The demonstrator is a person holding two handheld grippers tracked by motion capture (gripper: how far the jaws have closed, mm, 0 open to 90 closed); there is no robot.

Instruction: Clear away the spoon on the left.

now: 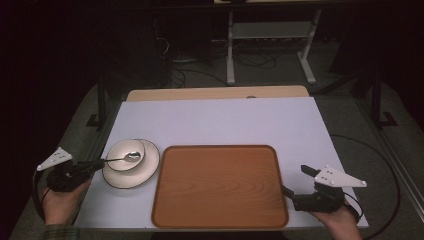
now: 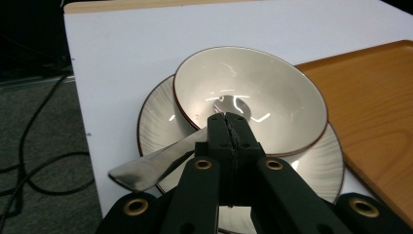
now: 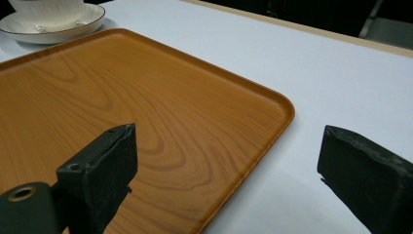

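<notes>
A cream bowl [image 1: 119, 150] with a dark rim sits on a matching plate [image 1: 148, 172] at the table's left. A metal spoon [image 1: 131, 156] lies with its head inside the bowl and its handle reaching out over the rim to the left. My left gripper [image 1: 100, 163] is shut on that handle. In the left gripper view the handle end [image 2: 146, 168] sticks out left of the closed jaws, above the plate [image 2: 156, 112], with the bowl [image 2: 277, 87] just beyond. My right gripper [image 1: 295, 180] stands open at the wooden tray's [image 1: 220, 186] right edge, nothing between its fingers [image 3: 104, 168].
The brown wooden tray [image 3: 122, 97] lies bare in the middle of the white tabletop [image 1: 220, 120]. Bowl and plate [image 3: 53, 27] touch its far left corner area. Cables and a desk frame [image 1: 270, 45] stand on the floor behind the table.
</notes>
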